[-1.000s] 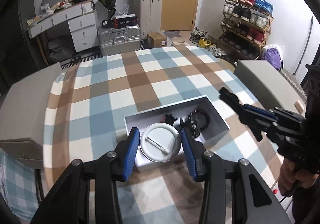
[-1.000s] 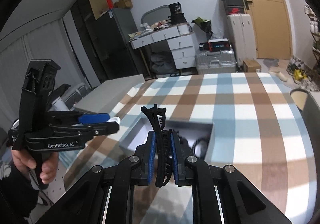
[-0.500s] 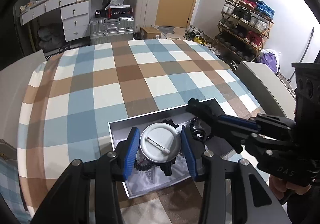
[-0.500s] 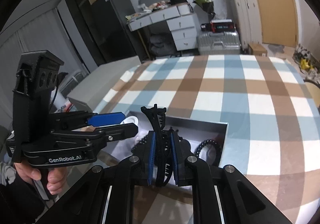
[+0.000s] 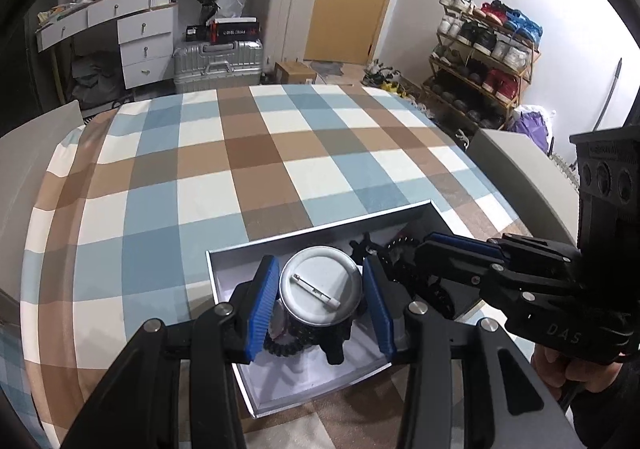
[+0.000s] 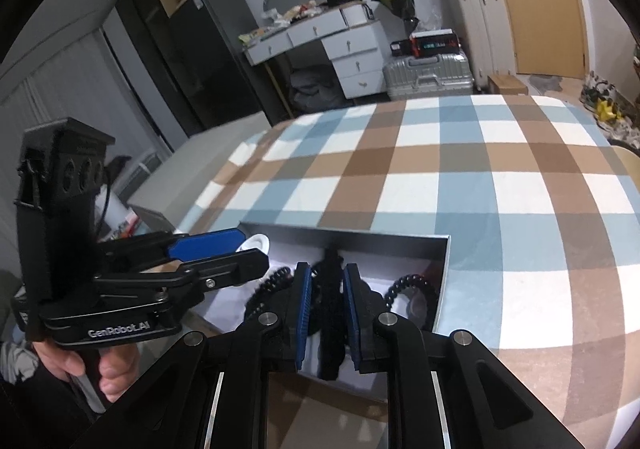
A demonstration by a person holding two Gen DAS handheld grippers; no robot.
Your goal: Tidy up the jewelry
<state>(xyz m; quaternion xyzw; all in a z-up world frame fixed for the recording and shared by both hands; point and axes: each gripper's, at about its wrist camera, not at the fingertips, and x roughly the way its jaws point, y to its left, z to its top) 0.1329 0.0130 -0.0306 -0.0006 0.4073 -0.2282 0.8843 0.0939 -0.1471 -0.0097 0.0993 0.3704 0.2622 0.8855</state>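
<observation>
An open grey box point(image 5: 320, 235) with a white floor sits on the checked tablecloth. My left gripper point(image 5: 320, 263) is shut on a round silver pin badge point(image 5: 320, 289), back side up, and holds it just above the box's contents. My right gripper point(image 6: 326, 269) hangs over the box point(image 6: 360, 241) with its jaws opening. A black hair claw clip point(image 6: 330, 325) is blurred and loose between its blue pads point(image 6: 303, 313). Black bead bracelets point(image 6: 412, 285) lie inside the box. In the left wrist view the right gripper point(image 5: 436, 243) reaches in from the right.
The checked tablecloth point(image 5: 260, 153) stretches away behind the box. Grey chair backs point(image 5: 516, 173) stand beside the table's edges. A hand point(image 6: 100, 365) holds the left gripper's handle. Suitcases point(image 5: 218, 61), a white desk and a shoe rack point(image 5: 480, 61) line the far walls.
Both grippers have come down over the box. The right jaws have parted a little and the black clip has slipped lower between the pads. The badge stays gripped.
</observation>
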